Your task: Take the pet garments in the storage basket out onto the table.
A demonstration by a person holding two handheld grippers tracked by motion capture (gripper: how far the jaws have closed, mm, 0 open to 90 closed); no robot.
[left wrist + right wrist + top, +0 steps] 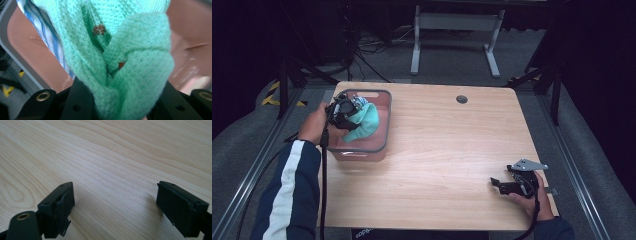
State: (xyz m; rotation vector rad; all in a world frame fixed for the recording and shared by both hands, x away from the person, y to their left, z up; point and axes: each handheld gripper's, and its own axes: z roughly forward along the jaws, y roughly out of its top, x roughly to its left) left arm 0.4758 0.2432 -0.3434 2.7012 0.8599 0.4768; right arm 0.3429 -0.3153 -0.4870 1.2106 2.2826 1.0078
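The left hand-held gripper (346, 114) is squeezing its two black jaws on a soft mint-green knitted cloth (117, 57), and the bunched knit is filling the gap between them. The cloth is hanging over the pink plastic bin with the grey rim (382, 107), which is sitting at the left side of the pale wooden table (447, 150). A white cloth with blue stripes (53, 42) is lying just behind the green one, inside the bin.

It looks like the green cloth is being lifted out. To do this well, the hand should be going straight up and slowly, so the striped cloth is not dragged along.

The right hand-held gripper (115, 202) is resting low over the bare table, well apart from the bin. Its jaws are standing wide apart and holding nothing.
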